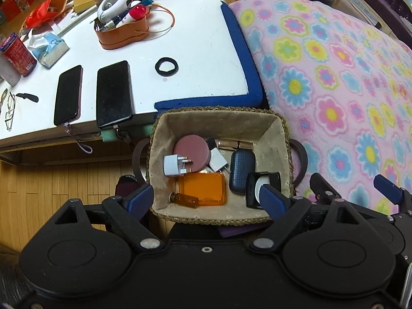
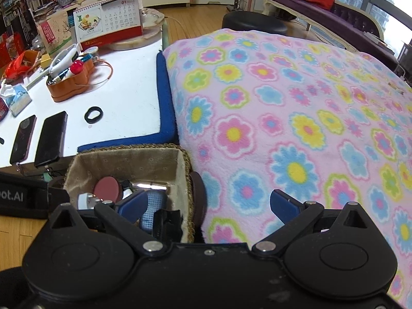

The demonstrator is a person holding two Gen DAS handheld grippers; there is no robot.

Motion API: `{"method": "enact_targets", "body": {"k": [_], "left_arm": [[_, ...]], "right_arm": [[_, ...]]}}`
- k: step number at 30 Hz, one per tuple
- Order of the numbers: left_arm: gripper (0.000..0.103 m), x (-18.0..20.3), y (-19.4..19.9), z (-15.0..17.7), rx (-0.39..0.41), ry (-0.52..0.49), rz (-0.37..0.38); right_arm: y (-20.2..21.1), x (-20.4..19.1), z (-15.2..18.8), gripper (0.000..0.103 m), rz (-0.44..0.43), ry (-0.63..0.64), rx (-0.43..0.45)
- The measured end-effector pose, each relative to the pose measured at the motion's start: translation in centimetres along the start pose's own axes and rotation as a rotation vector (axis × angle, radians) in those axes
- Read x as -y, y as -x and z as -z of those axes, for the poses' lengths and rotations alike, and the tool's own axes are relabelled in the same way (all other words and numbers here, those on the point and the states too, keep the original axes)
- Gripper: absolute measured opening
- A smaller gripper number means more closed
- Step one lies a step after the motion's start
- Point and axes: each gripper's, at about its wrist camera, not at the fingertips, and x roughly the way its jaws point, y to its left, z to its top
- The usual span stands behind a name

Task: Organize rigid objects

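both my grippers hang wide and empty: left gripper [image 1: 207,200] over the basket [image 1: 279,125] holding a plug [image 1: 172,165], orange case [image 1: 206,188] and bottle [image 1: 184,200]; right gripper [image 2: 208,206] over its edge beside the blanket [image 2: 296,118].

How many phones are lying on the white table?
2. The left phone and the right phone lie side by side near the front edge of the table; clutter farther back might hide more.

two phones [image 1: 91,93] are lying side by side on my white table [image 1: 200,51], a black ring [image 1: 166,66] sitting near them, and a flowered blanket [image 2: 296,128] is spreading just beside it.
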Motion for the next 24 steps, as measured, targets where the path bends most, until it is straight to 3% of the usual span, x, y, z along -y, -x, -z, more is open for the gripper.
{"method": "enact_targets", "body": {"k": [15, 24], "left_arm": [[0.086, 0.9, 0.2, 0.1, 0.044, -0.028, -0.053], [0.086, 0.4, 0.1, 0.1, 0.024, -0.014, -0.02]], "right_arm": [[0.2, 1.5, 0.8, 0.102, 0.031, -0.038, -0.011], [0.5, 1.2, 1.2, 0.102, 0.035, -0.035, -0.014]]}}
